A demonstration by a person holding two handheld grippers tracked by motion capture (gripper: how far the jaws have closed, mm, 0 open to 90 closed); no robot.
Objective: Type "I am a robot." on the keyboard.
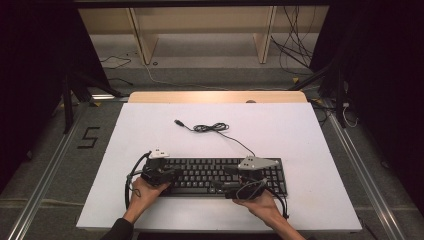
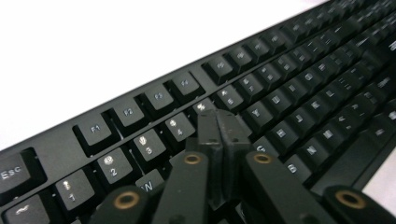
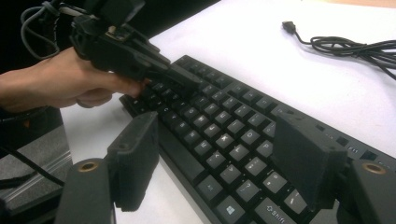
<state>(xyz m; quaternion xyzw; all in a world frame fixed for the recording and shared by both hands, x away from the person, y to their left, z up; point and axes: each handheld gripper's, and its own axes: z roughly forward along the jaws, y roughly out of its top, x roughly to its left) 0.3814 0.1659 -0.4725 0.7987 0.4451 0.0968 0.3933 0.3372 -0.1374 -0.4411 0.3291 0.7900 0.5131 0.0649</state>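
Two grippers over a black keyboard (image 1: 225, 176) lying near the front edge of the white counter (image 1: 150, 130).
Left gripper (image 2: 217, 123) is showing jaws pressed together, tips resting down among the number-row keys near 4 and 5. Right gripper (image 3: 215, 158) is hovering with jaws wide apart, straddling the keyboard's lower rows, gripping nothing. Left hand (image 3: 60, 84) is wrapping its gripper at the keyboard's far end. The keyboard's cable (image 1: 215, 128) is lying coiled behind it, USB plug (image 1: 178, 122) loose on the counter.

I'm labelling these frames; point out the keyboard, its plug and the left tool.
keyboard (image 1: 210, 172): high view, middle keys.
plug (image 1: 178, 122): high view, cable's free end.
left tool (image 2: 217, 122): left gripper view, closed tips.
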